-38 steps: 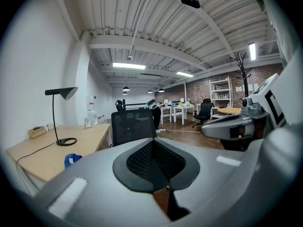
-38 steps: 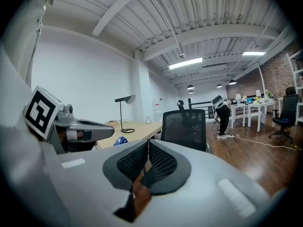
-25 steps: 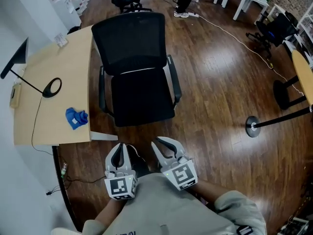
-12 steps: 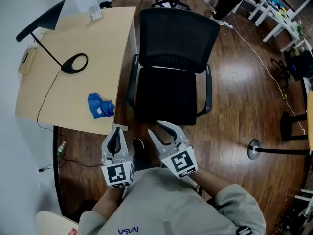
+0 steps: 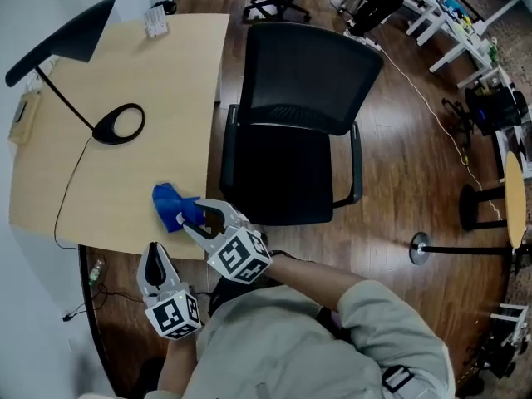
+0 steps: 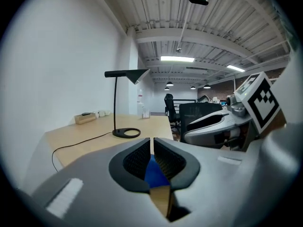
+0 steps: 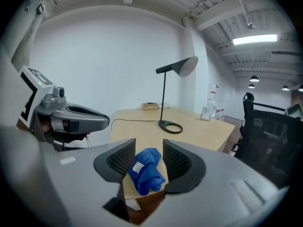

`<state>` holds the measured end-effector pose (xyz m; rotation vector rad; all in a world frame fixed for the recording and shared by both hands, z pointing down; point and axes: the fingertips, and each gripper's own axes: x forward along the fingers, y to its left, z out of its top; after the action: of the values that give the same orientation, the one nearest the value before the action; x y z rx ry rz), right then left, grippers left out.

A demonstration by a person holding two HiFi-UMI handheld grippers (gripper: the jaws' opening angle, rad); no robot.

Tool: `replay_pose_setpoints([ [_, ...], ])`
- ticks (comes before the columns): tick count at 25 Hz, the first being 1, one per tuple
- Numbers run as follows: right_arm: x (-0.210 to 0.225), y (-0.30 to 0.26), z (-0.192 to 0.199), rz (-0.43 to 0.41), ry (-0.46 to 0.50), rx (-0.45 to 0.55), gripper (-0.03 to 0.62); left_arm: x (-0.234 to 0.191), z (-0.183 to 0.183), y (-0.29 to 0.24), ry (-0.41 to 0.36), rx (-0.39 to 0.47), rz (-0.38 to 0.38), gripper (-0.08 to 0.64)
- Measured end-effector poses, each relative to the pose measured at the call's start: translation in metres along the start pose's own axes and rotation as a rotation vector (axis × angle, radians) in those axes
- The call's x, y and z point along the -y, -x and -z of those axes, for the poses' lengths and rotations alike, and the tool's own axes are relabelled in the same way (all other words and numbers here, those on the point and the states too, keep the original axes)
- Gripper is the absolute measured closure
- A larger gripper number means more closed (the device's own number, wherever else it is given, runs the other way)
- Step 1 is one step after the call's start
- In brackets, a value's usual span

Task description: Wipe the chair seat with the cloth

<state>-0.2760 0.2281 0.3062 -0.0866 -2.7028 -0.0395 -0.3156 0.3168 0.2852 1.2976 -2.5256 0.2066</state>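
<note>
nearest the body, the left gripper (image 5: 152,249) hangs off the front edge of the desk (image 5: 79,185), jaws all but together on nothing. the right gripper (image 5: 204,216), the nearer of the two to the cloth (image 5: 170,206), has just been opening its jaws and stands wide, the cloth dead ahead on the desk's front edge and between the tips, seemingly untouched. the right gripper view shows the cloth's long axis running along the jaws with a gap either side, which the head view hides; only the head view shows the seat (image 5: 287,181) beyond, to the right.
</note>
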Motion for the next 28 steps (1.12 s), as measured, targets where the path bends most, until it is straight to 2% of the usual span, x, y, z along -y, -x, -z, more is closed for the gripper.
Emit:
replay_pose_setpoints([
  [8, -0.013, -0.104, 0.034, -0.156, 0.028, -0.147, 0.331, -0.036, 0.009, -0.035, -0.020, -0.056, -0.044, 0.552],
  [13, -0.029, -0.130, 0.064, -0.260, 0.078, -0.250, 0.319, -0.037, 0.008, -0.048, -0.035, -0.070, -0.056, 0.552],
  [16, -0.035, -0.136, 0.078, -0.271, 0.110, -0.282, 0.319, -0.034, 0.008, -0.052, -0.038, -0.079, -0.065, 0.554],
  [18, -0.033, -0.138, 0.084, -0.248, 0.140, -0.296, 0.358, -0.031, 0.008, -0.052, -0.040, -0.086, -0.068, 0.554],
  [20, -0.027, -0.140, 0.089, -0.216, 0.163, -0.305, 0.461, -0.027, 0.008, -0.053, -0.042, -0.091, -0.070, 0.554],
  [21, -0.024, -0.140, 0.091, -0.210, 0.162, -0.307, 0.491, -0.025, 0.009, -0.054, -0.044, -0.093, -0.070, 0.554],
  [25, -0.021, -0.135, 0.085, -0.221, 0.143, -0.290, 0.526, -0.017, 0.007, -0.057, -0.053, -0.100, -0.069, 0.554],
  [28, -0.012, -0.121, 0.080, -0.198, 0.115, -0.244, 0.535, -0.002, 0.009, -0.062, -0.049, -0.092, -0.053, 0.554],
])
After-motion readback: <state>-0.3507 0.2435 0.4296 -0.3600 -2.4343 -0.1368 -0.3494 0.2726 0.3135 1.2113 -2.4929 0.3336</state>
